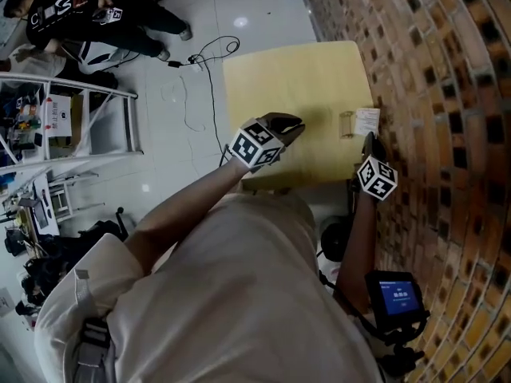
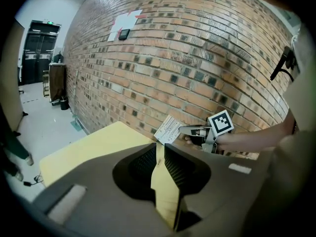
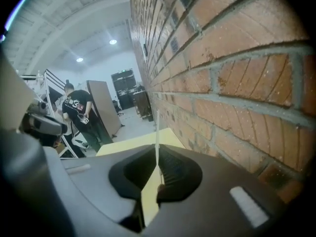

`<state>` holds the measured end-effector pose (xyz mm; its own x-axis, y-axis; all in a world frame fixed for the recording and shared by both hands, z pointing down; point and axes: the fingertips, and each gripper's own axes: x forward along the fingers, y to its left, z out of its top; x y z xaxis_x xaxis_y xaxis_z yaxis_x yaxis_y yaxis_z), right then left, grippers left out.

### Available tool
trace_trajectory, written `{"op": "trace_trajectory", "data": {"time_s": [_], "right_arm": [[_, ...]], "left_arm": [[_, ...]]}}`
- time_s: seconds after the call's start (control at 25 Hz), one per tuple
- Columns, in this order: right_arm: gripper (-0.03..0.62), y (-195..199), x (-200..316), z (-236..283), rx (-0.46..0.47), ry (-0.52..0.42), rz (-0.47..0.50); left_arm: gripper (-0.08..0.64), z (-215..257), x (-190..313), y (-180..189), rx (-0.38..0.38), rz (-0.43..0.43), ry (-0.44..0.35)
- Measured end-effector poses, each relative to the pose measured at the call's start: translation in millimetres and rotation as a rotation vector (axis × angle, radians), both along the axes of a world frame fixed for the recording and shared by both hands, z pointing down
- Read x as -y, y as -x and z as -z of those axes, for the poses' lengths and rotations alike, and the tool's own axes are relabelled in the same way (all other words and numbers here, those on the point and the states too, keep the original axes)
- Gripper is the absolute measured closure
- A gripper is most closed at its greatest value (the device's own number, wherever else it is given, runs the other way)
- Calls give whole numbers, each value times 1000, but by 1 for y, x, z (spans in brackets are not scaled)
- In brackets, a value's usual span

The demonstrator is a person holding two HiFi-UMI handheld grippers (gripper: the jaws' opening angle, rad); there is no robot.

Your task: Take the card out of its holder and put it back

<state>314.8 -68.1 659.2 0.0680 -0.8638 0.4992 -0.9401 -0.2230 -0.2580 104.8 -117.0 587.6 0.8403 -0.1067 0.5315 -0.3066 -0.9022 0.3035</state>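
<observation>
Brick wall (image 1: 431, 94) at its side, the right tool (image 1: 369, 142) grips the white card (image 1: 367, 120) edge-on, just beside the clear holder (image 1: 346, 124) on the yellow bench (image 1: 295, 78). Nearby, the left tool (image 1: 289, 124) hovers slightly parted, empty.

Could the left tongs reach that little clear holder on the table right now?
Probably yes: the left tongs are open, and only bare table lies between them and the holder.

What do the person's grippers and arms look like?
The left gripper and right gripper are dark grey with ridged black pads. Each carries a white cube with black square markers. The person wears a pale short-sleeved shirt.
</observation>
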Motion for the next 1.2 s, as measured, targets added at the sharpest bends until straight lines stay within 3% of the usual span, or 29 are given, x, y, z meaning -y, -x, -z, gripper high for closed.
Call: {"op": "trace_trajectory", "data": {"time_s": [0.44, 0.68, 1.2], "right_arm": [[577, 10, -20, 117, 10, -155, 17], [578, 5, -43, 166, -5, -217, -14], [578, -11, -89, 168, -27, -205, -88]], "left_arm": [[519, 56, 24, 8, -151, 107, -47], [520, 83, 40, 11, -183, 115, -103], [538, 78, 64, 34, -156, 167, -126]]}}
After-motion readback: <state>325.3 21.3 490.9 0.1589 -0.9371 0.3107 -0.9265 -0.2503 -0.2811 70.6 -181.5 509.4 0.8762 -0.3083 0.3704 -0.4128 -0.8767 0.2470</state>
